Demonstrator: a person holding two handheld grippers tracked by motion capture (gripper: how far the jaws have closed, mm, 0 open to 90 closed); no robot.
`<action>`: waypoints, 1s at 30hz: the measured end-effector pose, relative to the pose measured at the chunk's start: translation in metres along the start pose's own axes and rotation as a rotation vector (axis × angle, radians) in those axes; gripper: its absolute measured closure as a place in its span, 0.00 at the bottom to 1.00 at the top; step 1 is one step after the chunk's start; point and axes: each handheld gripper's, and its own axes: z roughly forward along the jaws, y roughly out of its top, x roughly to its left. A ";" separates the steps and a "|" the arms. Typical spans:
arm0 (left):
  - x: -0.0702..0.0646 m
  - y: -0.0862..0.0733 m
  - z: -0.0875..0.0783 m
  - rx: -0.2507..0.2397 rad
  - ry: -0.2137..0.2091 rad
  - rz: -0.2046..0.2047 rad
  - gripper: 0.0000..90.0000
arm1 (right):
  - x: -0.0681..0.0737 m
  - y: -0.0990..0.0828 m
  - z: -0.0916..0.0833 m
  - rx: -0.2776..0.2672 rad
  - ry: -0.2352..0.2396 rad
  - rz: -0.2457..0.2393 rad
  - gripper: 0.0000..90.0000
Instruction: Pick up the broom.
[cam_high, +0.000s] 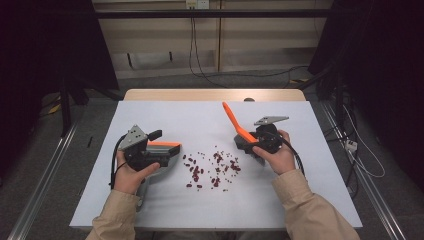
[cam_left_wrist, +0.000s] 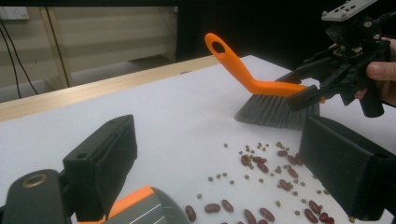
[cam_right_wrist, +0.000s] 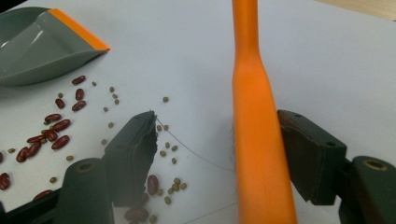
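White rectangular tabletop (cam_high: 210, 200), wooden far edge; dark red beans (cam_high: 196, 172) and small green beans (cam_left_wrist: 219, 176) scattered near centre.

Table (cam_high: 210, 205): beans (cam_high: 212, 167) scattered at centre. Dustpan (cam_high: 162, 150) at 9 o'clock of beans, just beside them, in left gripper (cam_high: 150, 150). Brush (cam_high: 240, 127) at 2 o'clock, in right gripper (cam_high: 255, 142), handle toward 11 o'clock.

A small brush (cam_high: 239, 129) with an orange handle and grey bristles stands tilted on the white tabletop (cam_high: 210, 120), red beans (cam_high: 196, 172) and tiny green beans (cam_right_wrist: 172, 148) lie scattered beside it, and a grey dustpan (cam_high: 165, 155) with an orange edge sits close to them.
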 end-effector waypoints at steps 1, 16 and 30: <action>0.000 0.000 0.000 -0.001 0.001 -0.002 0.13 | 0.000 0.001 0.000 0.002 0.001 0.000 0.34; 0.000 0.000 -0.001 -0.002 -0.001 0.001 0.13 | -0.010 0.002 0.005 0.025 -0.017 0.043 0.74; 0.001 0.000 -0.002 0.006 0.003 0.002 0.13 | 0.013 0.000 0.017 0.029 -0.112 -0.068 0.78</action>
